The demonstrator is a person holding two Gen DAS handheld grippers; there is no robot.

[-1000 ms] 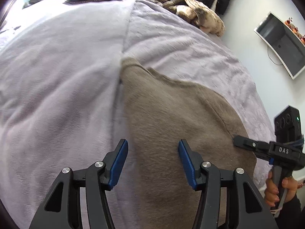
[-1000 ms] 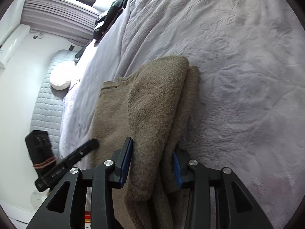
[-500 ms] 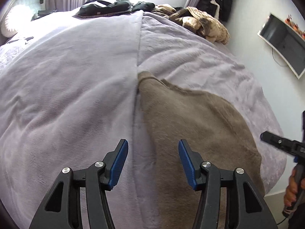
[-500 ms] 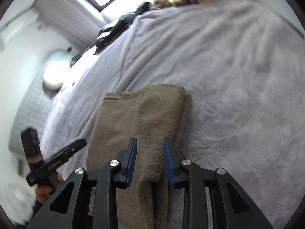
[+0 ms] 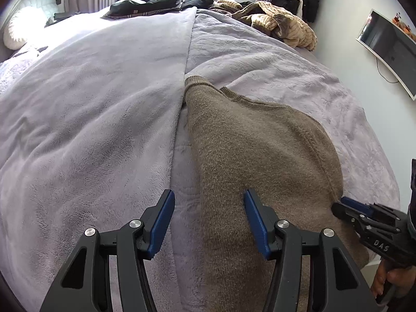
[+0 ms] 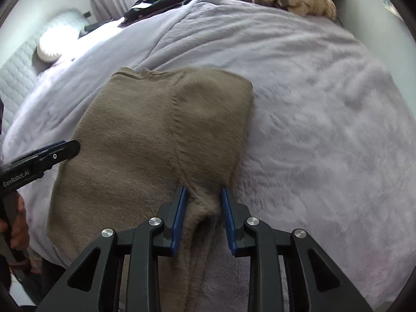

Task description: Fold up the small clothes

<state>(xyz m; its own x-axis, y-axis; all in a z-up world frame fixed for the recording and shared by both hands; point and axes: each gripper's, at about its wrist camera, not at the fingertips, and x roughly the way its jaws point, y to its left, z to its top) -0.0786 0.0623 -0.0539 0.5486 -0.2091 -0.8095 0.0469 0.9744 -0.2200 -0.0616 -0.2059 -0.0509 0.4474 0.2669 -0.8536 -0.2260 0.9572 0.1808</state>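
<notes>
A brown knit sweater (image 5: 260, 150) lies folded on the lilac bed cover (image 5: 91, 109); it also shows in the right wrist view (image 6: 145, 140). My left gripper (image 5: 208, 205) is open and empty, hovering over the sweater's left edge near the bed's front. My right gripper (image 6: 202, 202) is closed on a bunched fold of the sweater's right side, which fills the gap between the blue pads. The right gripper also shows at the sweater's right edge in the left wrist view (image 5: 345, 205), and the left gripper shows at the left edge in the right wrist view (image 6: 70, 147).
A pile of tan and striped clothes (image 5: 280, 20) and dark clothes (image 5: 156, 1) lie at the far end of the bed. A white pillow (image 5: 23, 31) is at far left. A wall monitor (image 5: 387, 46) hangs on the right.
Both grippers have pulled back and tilted up, so more of the bed shows. The right gripper still pinches the sweater's fold. The left stayed open.
</notes>
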